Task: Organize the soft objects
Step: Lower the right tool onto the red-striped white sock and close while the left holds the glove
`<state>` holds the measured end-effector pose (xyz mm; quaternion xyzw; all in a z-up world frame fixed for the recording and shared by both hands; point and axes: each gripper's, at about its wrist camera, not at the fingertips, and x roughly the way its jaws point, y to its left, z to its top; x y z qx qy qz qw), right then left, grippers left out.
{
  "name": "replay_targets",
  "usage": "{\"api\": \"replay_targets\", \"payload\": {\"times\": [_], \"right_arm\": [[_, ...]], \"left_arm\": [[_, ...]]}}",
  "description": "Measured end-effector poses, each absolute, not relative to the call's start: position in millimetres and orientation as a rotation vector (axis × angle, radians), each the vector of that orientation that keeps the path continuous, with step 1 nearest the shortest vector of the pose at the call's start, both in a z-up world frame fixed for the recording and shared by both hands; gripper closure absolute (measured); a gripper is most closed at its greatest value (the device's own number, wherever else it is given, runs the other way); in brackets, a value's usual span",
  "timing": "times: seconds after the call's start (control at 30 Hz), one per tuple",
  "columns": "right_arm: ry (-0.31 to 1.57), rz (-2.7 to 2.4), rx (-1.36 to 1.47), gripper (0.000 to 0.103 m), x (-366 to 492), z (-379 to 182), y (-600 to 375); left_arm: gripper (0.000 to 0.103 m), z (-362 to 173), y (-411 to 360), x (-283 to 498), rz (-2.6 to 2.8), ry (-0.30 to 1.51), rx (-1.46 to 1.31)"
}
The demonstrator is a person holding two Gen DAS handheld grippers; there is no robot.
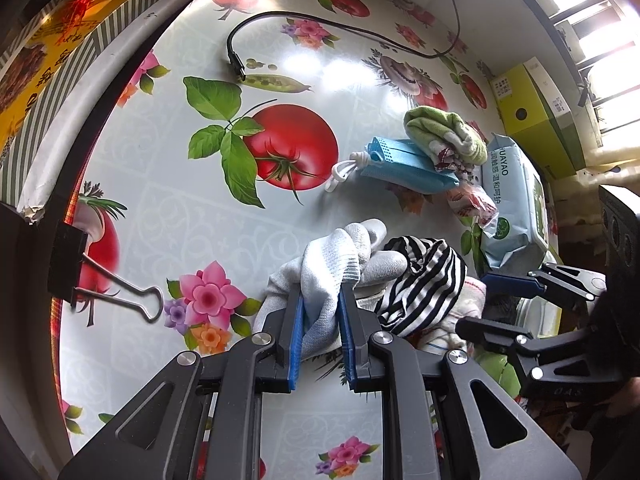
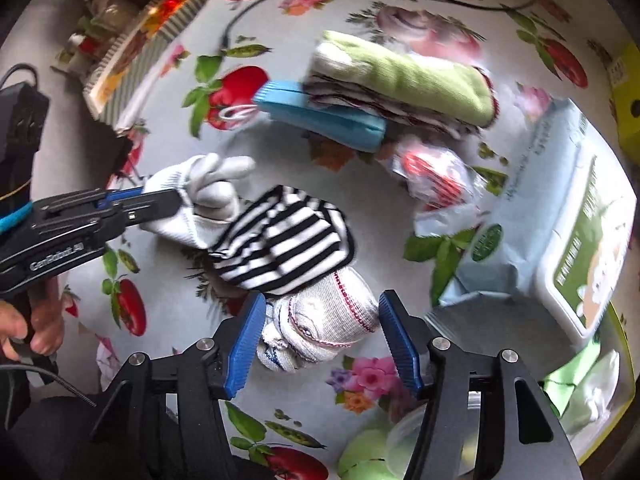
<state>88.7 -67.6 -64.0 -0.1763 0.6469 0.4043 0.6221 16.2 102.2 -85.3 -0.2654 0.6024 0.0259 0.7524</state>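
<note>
My left gripper [image 1: 320, 300] is shut on a white knit glove [image 1: 332, 268], which also shows in the right wrist view [image 2: 200, 188]. A black-and-white striped cloth [image 1: 428, 276] lies against the glove, seen too in the right wrist view [image 2: 288, 240]. My right gripper [image 2: 322, 336] is open, its blue pads on either side of a balled white sock with red stitching [image 2: 332, 320]; it shows at the right of the left wrist view [image 1: 516, 292]. A folded green towel [image 2: 404, 76] lies on a blue cloth case [image 2: 320, 114] further back.
A wet-wipes pack [image 2: 560, 232] lies at the right, a crumpled red-and-white plastic wrapper [image 2: 436, 176] beside it. A black cable [image 1: 320, 20] crosses the far flower-print tablecloth [image 1: 200, 208]. A binder clip [image 1: 116, 284] sits at the table's left edge. A yellow-green box [image 1: 536, 112] stands at the far right.
</note>
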Motion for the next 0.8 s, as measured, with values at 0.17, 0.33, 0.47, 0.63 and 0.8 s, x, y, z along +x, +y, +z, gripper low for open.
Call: {"api": "replay_targets", "payload": {"times": [0.17, 0.33, 0.47, 0.63, 0.8], "right_arm": [[1.492, 0.797, -0.343, 0.043, 94, -59, -78], [1.585, 0.72, -0.326, 0.043, 86, -74, -81], [1.598, 0.719, -0.337, 0.043, 79, -81, -77], [1.569, 0.758, -0.367, 0.049, 78, -80, -76], [1.496, 0.79, -0.381, 0.053, 74, -68, -80]], "left_arm": [[0.086, -86, 101, 16, 0.057, 1.314, -0.573], [0.083, -87, 95, 19, 0.058, 1.322, -0.548], [0.083, -89, 92, 21, 0.046, 1.331, -0.532], [0.083, -88, 89, 20, 0.032, 1.335, -0.522], [0.087, -85, 83, 16, 0.012, 1.323, -0.526]]}}
